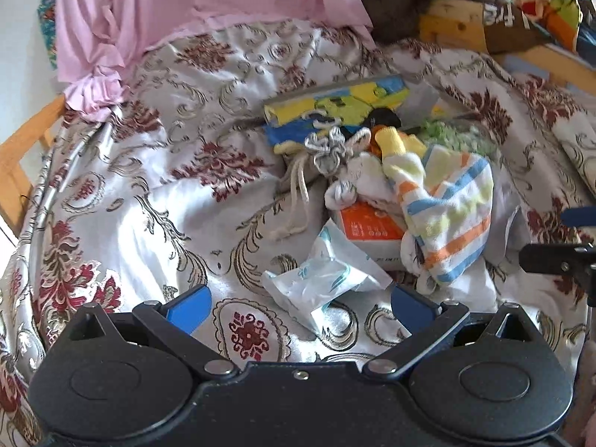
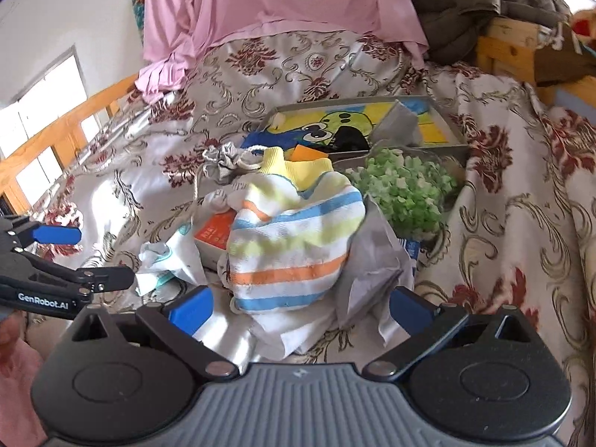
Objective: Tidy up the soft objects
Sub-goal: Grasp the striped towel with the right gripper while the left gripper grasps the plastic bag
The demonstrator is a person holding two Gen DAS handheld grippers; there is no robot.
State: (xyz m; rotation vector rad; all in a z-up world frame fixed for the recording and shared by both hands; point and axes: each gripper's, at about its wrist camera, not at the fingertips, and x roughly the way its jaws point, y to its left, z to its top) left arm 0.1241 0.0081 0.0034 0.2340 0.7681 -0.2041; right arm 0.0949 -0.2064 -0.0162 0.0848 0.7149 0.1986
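Observation:
A pile of small items lies on the floral bedspread [image 1: 149,205]. A striped sock [image 1: 447,216] [image 2: 294,246] lies on top, over an orange box [image 1: 368,223] [image 2: 216,231]. Beside it are a grey drawstring pouch [image 1: 327,149] [image 2: 223,160], a green fluffy piece [image 2: 406,190] [image 1: 462,136] and a white-teal plastic packet [image 1: 324,279] [image 2: 164,260]. My left gripper [image 1: 298,305] is open just short of the packet, holding nothing. My right gripper [image 2: 298,307] is open, its fingers either side of the sock's near end, not touching it.
A cartoon-printed box [image 2: 354,126] [image 1: 335,108] sits behind the pile, and crumpled grey paper [image 2: 376,272] lies right of the sock. Pink cloth [image 1: 186,7] and a brown quilted jacket [image 2: 465,3] lie at the back. A wooden bed rail [image 2: 74,115] runs along the left.

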